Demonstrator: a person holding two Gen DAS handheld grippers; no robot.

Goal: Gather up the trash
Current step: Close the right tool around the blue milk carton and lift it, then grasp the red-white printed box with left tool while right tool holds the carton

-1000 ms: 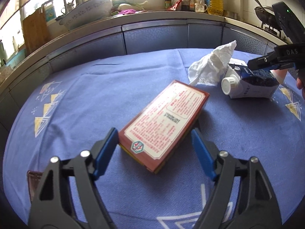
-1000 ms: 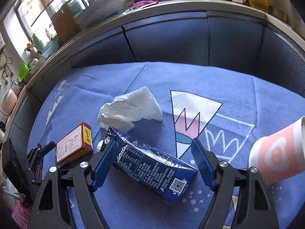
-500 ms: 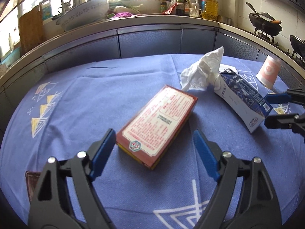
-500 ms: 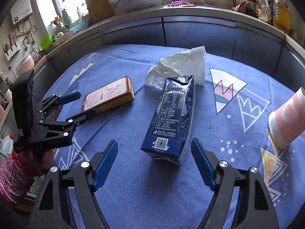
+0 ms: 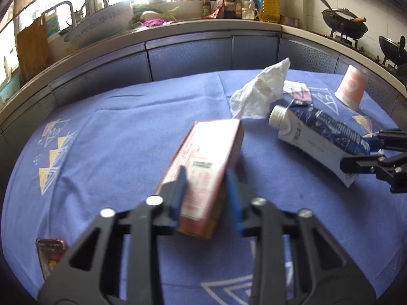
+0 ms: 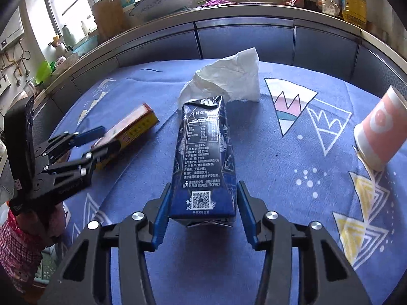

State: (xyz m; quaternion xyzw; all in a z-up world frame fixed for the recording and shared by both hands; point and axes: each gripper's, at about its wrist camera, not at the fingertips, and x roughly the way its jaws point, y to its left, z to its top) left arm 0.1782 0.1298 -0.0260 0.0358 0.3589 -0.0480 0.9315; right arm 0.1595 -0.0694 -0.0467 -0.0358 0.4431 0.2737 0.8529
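A flat red box (image 5: 211,147) is tilted up off the blue tablecloth, its near end between the closing jaws of my left gripper (image 5: 206,175), whose blue pads press on its sides. The right wrist view shows that box (image 6: 134,124) held by the left gripper (image 6: 106,138). A dark blue milk carton (image 6: 203,147) lies on its side. My right gripper (image 6: 203,185) is closing on its base, pads against both sides. A crumpled white tissue (image 6: 229,78) lies just behind the carton's top. A pink paper cup (image 6: 379,132) stands upside down at the right.
The round table (image 5: 114,139) has a blue patterned cloth. A kitchen counter (image 5: 203,28) curves behind it with a bowl, bottles and woks. A small reddish item (image 5: 51,254) lies at the table's near left edge. A red checked sleeve (image 6: 15,241) is at the left.
The left jaws have shut on the red box and tipped it up. The right gripper has come up to the carton's base and narrowed onto it; the carton now lies straight between the pads.
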